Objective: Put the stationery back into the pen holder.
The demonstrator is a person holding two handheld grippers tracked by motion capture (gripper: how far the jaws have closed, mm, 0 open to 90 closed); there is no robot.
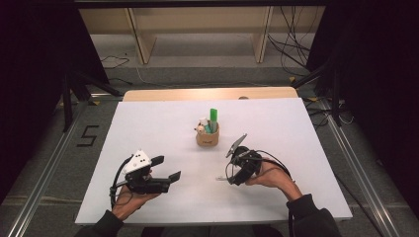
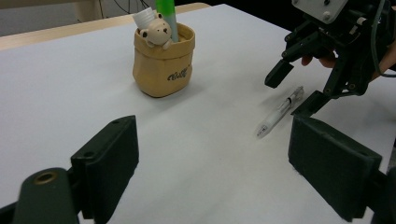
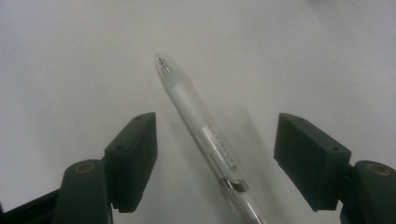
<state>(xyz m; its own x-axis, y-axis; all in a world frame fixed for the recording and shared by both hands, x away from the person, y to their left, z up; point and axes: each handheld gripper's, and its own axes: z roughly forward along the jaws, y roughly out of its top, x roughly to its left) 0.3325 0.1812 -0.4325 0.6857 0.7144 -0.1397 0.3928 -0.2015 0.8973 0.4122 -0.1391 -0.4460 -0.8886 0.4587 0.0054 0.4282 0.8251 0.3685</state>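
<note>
A clear pen with a white barrel (image 3: 201,128) lies flat on the white table sheet (image 1: 148,123). My right gripper (image 3: 215,140) hovers over it, open, one jaw on either side and neither pad touching. In the high view that gripper (image 1: 230,174) points down at the pen (image 1: 221,177), right of centre. The left gripper view shows the same pen (image 2: 280,112) under the right gripper (image 2: 292,91). My left gripper (image 1: 167,168) rests open and empty at the front left, its own view (image 2: 215,158) facing a tan pouch-shaped pen holder (image 2: 161,65).
The pen holder (image 1: 207,136) stands mid-table with a small bear figure on its rim and a green marker (image 1: 213,118) sticking out. A wooden table edge (image 1: 207,94) runs along the back. Bare white sheet lies between the grippers and the holder.
</note>
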